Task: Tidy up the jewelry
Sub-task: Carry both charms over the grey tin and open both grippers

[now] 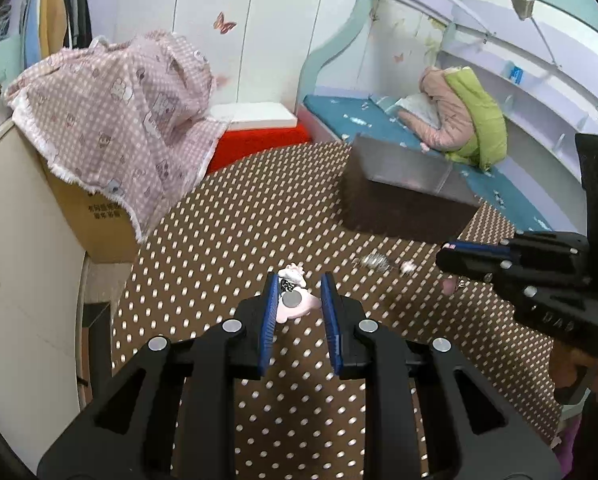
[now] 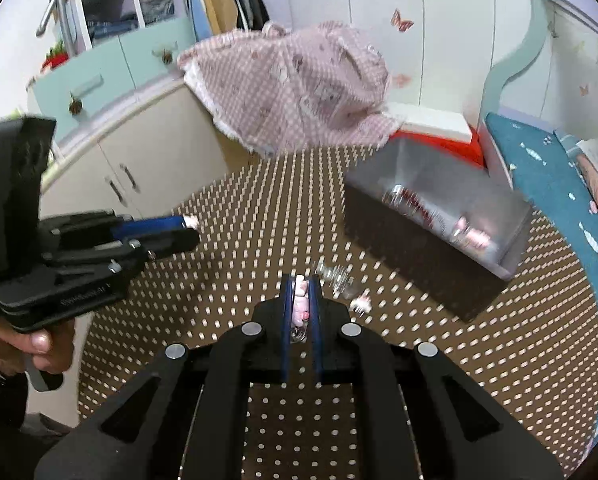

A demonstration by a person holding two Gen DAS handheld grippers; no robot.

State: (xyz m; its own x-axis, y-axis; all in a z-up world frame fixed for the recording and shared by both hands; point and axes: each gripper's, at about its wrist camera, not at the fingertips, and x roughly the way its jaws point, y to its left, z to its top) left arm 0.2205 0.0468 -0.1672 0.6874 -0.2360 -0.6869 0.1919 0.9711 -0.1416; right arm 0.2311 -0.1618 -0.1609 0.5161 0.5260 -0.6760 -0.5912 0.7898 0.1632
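Right gripper (image 2: 301, 296) is clamped on a tiny pink charm (image 2: 300, 304), left gripper (image 1: 301, 300) narrow around another pink piece (image 1: 295, 304), both probably light, fiddly, best pinched mid-body.

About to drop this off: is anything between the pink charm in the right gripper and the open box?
Nothing visible blocks it. The right gripper is shut on the pink charm, and only a silver chain lies flat on the dotted tablecloth before the box. The box's open top faces the gripper.

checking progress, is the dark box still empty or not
Not empty: the dark box already holds pink and silvery pieces along its inner wall.
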